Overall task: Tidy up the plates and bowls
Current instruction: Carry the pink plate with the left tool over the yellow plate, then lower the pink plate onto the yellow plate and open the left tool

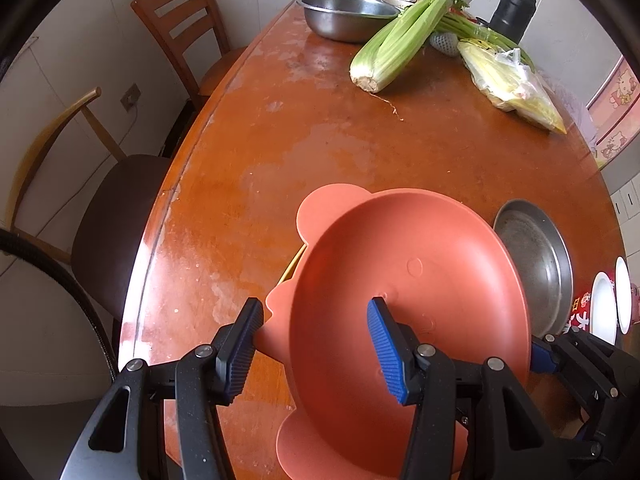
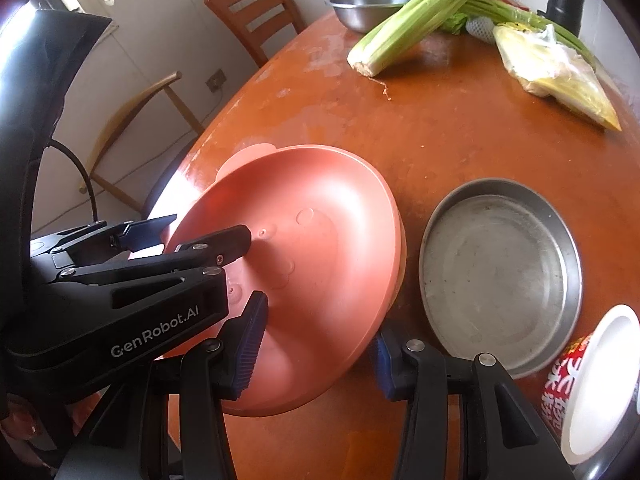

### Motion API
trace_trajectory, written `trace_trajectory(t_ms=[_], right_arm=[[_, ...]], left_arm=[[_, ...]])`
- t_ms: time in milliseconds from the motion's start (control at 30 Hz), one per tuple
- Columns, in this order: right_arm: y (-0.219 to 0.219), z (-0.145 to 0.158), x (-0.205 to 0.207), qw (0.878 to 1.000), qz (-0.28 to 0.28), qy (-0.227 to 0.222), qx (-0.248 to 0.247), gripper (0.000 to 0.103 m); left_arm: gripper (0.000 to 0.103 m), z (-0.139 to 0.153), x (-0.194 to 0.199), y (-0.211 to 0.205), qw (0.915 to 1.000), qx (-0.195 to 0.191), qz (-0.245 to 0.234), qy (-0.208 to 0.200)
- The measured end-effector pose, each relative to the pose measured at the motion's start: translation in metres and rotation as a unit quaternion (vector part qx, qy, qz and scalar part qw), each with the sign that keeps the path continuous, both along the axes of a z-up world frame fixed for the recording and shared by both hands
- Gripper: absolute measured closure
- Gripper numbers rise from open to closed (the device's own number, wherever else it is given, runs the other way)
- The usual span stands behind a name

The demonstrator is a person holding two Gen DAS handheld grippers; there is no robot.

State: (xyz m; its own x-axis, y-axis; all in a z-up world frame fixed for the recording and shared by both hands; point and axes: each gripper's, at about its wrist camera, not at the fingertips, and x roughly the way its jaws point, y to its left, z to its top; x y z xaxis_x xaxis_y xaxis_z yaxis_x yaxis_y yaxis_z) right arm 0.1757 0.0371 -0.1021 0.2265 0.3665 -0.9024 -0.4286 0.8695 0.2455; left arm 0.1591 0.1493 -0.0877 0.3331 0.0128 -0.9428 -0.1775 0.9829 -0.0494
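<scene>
Home dining room: wooden table (image 1: 320, 128), chairs (image 1: 188, 28), celery (image 1: 396, 36).

The left gripper (image 1: 316, 350) straddles the near-left rim of a tilted pink plate (image 1: 420, 280) — one finger outside the rim, the other inside the bowl, jaws apart. Right of it, the right gripper (image 1: 544, 356) meets the plate's edge. Beyond — a steel pan (image 1: 536, 264), celery (image 1: 400, 36) farther ahead.

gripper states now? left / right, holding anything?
Left gripper: open, fingers straddling the near-left rim of the tilted pink plate, not clamped.
Right gripper: open, fingers straddling the plate's near rim, not clamped.
</scene>
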Motion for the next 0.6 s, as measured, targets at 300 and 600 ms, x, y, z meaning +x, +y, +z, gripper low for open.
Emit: trace_trajectory(t_ms=[300,600], right_arm=[[0.005,-0.008,0.011,1.000,0.003,0.006,-0.005,0.053],[0.011,-0.012,0.009,1.000,0.018,0.001,-0.022,0.054]], left_arm=[[0.050,-0.009,0.005,0.003,1.0000,-0.002,0.008,0.005],[0.049,-0.014,0.006,0.005,0.9999,0.000,0.009,0.008]])
